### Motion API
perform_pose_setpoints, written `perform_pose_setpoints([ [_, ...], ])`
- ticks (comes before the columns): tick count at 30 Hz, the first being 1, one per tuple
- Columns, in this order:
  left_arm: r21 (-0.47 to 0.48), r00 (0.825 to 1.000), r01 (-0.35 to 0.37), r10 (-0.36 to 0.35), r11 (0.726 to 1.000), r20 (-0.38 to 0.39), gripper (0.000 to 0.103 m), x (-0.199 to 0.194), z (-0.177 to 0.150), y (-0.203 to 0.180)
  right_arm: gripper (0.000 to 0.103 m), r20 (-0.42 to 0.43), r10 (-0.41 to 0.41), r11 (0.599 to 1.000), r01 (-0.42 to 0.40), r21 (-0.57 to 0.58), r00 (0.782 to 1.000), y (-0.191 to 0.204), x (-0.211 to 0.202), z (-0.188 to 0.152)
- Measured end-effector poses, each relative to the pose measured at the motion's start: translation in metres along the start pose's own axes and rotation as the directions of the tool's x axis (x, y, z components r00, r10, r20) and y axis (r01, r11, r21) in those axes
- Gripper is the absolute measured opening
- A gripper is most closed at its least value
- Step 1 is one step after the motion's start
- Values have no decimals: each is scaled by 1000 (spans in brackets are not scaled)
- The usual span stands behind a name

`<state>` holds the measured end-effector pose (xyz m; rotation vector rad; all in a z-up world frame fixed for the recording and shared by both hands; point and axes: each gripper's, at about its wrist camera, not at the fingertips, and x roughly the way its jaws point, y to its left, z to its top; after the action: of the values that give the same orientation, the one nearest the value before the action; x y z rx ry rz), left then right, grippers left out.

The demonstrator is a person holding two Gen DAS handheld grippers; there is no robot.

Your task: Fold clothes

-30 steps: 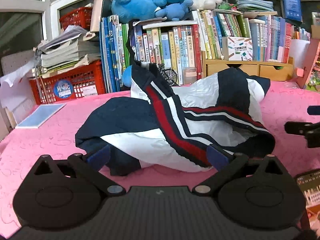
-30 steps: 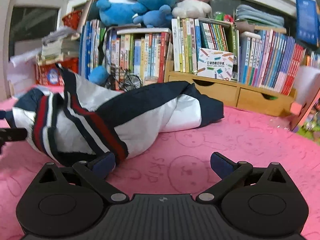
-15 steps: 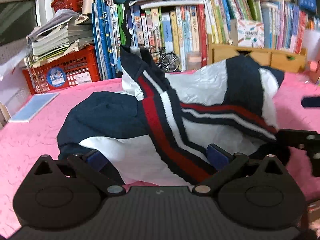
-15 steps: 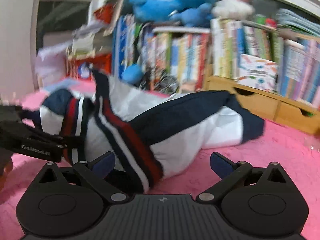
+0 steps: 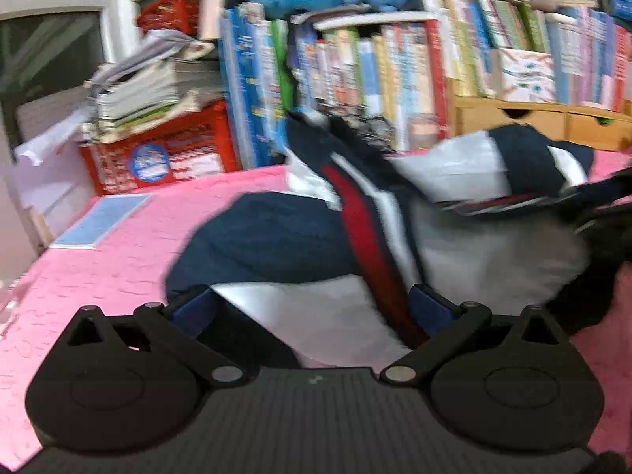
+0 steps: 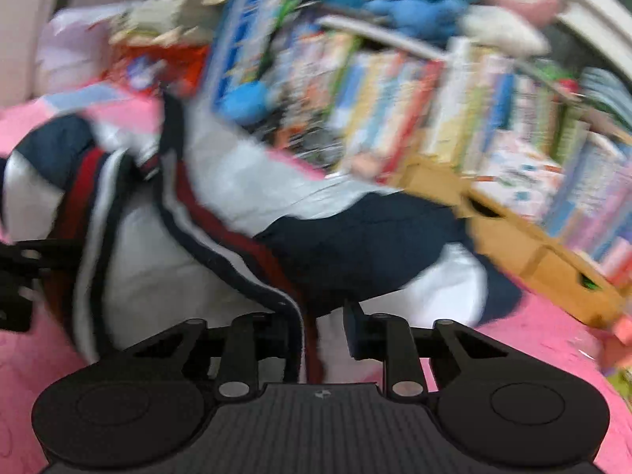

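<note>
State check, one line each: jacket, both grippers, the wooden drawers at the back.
jacket: crumpled in a heap on the pink table cover, unfolded.
right gripper: jaws have just been closing, striped edge of the jacket pinched between them.
left gripper: open, jaws wide on either side of the jacket's near edge, not pressing it.
wooden drawers: shut.
red basket: piled with papers on top.

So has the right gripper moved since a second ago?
Yes. The right gripper has gone left toward the jacket, away from the wooden drawers, its jaws closing on the striped hem.
</note>
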<state>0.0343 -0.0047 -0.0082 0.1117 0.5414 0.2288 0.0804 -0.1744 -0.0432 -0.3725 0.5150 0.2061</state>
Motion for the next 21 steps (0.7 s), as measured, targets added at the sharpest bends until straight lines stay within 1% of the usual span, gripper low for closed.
perform_pose_setpoints([
  [1,-9,1000,-14,14,1000,0,103,0,1,3,25,5,-25,999,25,34,1000,-10,-4,-1],
  [2,-26,1000,-10,10,1000,-3,103,0,1,6,25,5,-45,997,45,67,999,-21,-9,-2],
  [3,-45,1000,2,-2,999,-5,103,-1,2,9,25,5,-53,995,52,90,999,-30,-12,-3],
  [5,-79,999,53,-53,995,2,103,-2,7,10,26,21,-33,996,31,83,999,-37,-19,-2],
  [6,-80,997,76,-75,994,11,103,-2,11,7,29,32,-24,998,22,59,999,-34,-21,-1],
  [7,-76,996,88,-87,993,14,103,-2,14,3,38,37,-15,1000,14,27,999,-27,-19,0],
  [8,-64,997,77,-77,995,6,103,2,17,-1,48,34,2,1000,-1,-12,999,-18,-14,2],
  [10,-39,998,55,-56,998,-11,103,9,22,-9,59,8,21,996,-20,-83,1000,2,0,7],
  [12,-19,999,36,-37,999,-30,103,16,27,-15,59,-20,21,989,-23,-144,1000,20,16,11],
  [13,-25,998,38,-39,999,-39,103,15,27,-14,55,-25,5,988,-9,-151,1000,23,21,13],
  [15,-53,998,69,-70,996,-6,103,4,26,-6,38,-19,-22,993,20,-116,1000,18,24,19],
  [16,-64,994,106,-104,992,41,103,-7,24,-1,24,-13,-36,998,36,-60,999,8,22,22],
  [18,-74,977,181,-171,981,131,103,-27,21,6,22,-12,-54,996,55,77,998,-18,17,25],
  [19,-53,967,215,-205,975,150,103,-32,22,4,19,-22,-44,986,47,158,999,-34,16,26],
  [20,-26,964,235,-229,972,138,103,-31,24,-2,15,-32,-23,971,30,238,999,-49,14,24],
  [21,-4,962,250,-248,968,118,103,-27,26,-9,15,-41,0,949,13,316,999,-64,12,23],
])
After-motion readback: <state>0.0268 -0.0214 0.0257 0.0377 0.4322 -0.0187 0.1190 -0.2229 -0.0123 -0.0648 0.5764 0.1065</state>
